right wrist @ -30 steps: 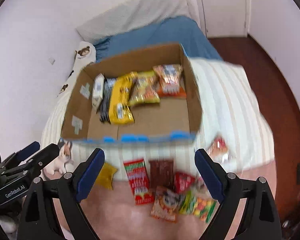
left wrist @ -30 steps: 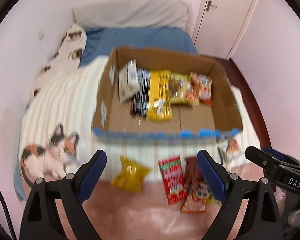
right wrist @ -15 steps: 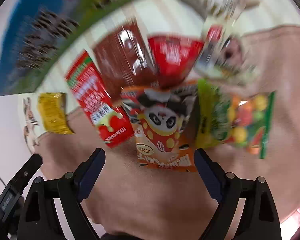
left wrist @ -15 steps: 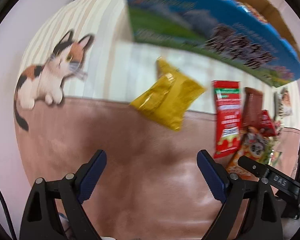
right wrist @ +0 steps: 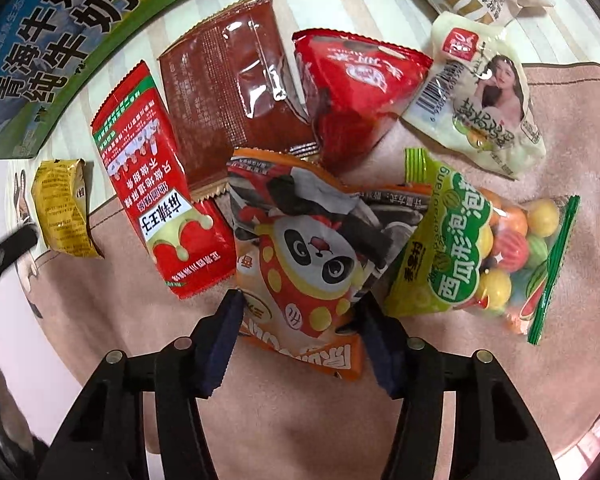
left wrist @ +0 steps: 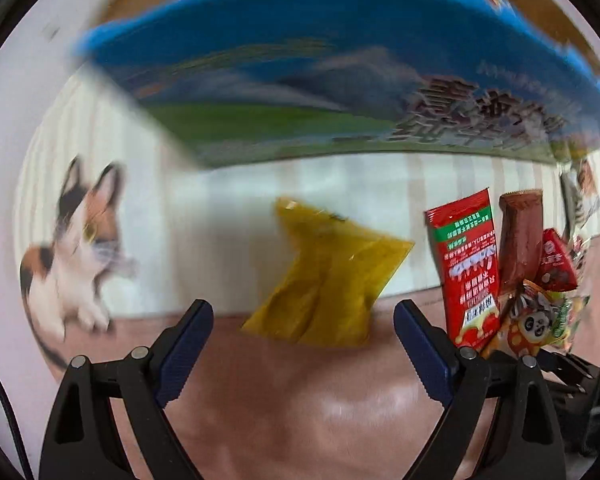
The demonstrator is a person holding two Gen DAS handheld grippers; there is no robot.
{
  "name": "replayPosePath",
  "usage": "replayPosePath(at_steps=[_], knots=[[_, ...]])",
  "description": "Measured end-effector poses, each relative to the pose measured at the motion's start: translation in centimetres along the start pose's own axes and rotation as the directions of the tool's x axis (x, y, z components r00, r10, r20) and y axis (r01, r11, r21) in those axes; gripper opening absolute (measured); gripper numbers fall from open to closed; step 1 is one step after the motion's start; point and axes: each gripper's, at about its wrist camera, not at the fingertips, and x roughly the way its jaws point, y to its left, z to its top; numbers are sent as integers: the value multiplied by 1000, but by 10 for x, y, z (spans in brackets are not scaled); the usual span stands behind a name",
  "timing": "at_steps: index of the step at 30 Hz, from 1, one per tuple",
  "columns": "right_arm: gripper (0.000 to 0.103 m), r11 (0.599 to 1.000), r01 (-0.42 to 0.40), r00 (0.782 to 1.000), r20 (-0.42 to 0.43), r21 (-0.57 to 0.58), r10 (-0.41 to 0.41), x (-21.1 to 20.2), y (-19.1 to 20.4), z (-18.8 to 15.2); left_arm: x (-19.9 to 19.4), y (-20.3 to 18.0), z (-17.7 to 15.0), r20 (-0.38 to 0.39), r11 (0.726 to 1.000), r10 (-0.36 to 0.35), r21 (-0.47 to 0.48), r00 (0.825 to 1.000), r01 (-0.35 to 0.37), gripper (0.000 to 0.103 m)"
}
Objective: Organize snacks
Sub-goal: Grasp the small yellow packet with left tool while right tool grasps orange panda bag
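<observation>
My right gripper (right wrist: pixel 300 334) is closing its fingers on the orange panda packet (right wrist: pixel 300 248), pads already at both edges of its lower end. My left gripper (left wrist: pixel 302 348) hangs wide and empty, the yellow packet (left wrist: pixel 328 276) at twelve o'clock between its tips. I judge we're early: the red packet (right wrist: pixel 160 184), brown packet (right wrist: pixel 228 100), red triangle pouch (right wrist: pixel 352 92), gumball bag (right wrist: pixel 480 248) and pale packets all lie loose on the bed, outside the box (left wrist: pixel 300 80) at twelve o'clock.

Home bedroom: bed (left wrist: pixel 228 200) with striped cat-print sheet (left wrist: pixel 76 248), pink blanket (right wrist: pixel 520 380), snack packets (right wrist: pixel 312 248) loose beside milk carton box (left wrist: pixel 300 80).
</observation>
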Motion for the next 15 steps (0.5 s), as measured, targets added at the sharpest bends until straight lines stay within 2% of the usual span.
replayPosePath(at_steps=[4,5,6,7,12,15], knots=[[58,1000,5,1000,-11,-29,-5,-2,-6,-12,27,-24,10,-43,994,36,103,998,-32,91],[57,999,7,1000,-16,-37,-8,-1,-7,-13,31,-25,10,-50,994,30,105,998,-24,77],[57,999,11,1000,-22,-52,-12,-1,-8,-16,36,-26,8,-60,995,28,97,998,-22,71],[57,998,15,999,-27,-66,-17,0,-3,-16,38,-25,7,-66,997,11,82,998,-5,62],[54,985,36,996,-70,-170,-49,5,11,-26,40,-5,-16,-88,994,-98,-62,991,92,62],[54,969,42,992,-105,-245,-70,8,18,-37,48,6,-50,-135,980,-158,-144,978,138,62]])
